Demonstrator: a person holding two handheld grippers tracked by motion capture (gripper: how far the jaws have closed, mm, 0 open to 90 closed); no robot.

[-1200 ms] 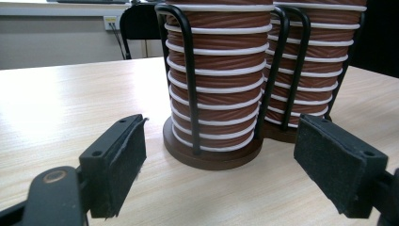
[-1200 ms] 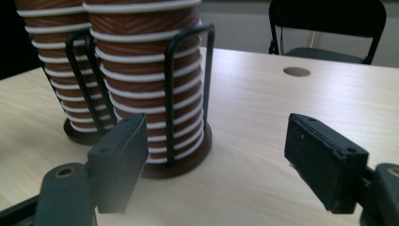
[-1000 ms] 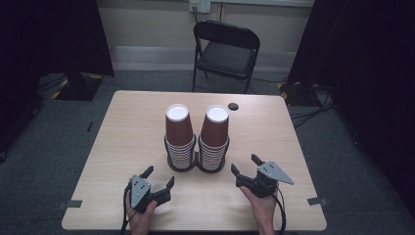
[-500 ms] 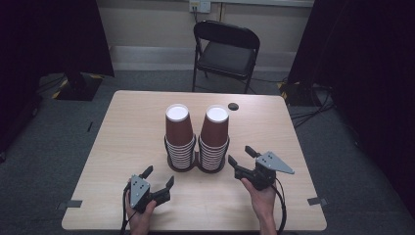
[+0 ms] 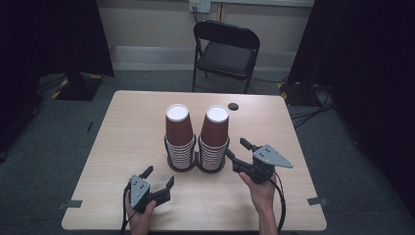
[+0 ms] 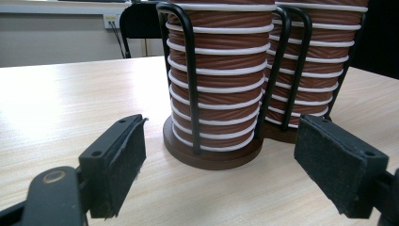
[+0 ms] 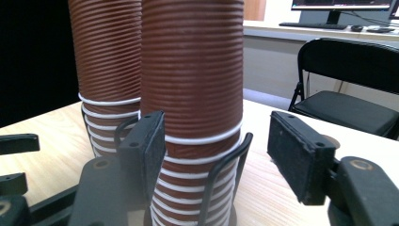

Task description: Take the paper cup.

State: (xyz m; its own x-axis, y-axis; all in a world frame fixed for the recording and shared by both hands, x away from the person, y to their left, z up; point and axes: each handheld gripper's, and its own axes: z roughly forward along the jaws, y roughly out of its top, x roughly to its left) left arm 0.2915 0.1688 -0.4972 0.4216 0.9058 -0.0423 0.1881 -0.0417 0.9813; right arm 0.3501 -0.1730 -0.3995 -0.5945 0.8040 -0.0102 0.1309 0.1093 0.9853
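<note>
Right gripper (image 5: 238, 150) nearer ribbed paper cups (image 5: 217, 126) (wire-caged); jaws apart

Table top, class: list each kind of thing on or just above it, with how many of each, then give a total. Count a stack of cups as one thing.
Stacks of brown paper cups: 2
Black wire cup holder with two wooden bases: 1
Small dark round object near the far edge: 1
Hand-held claws: 2, left claw, right claw
Total: 6
</note>
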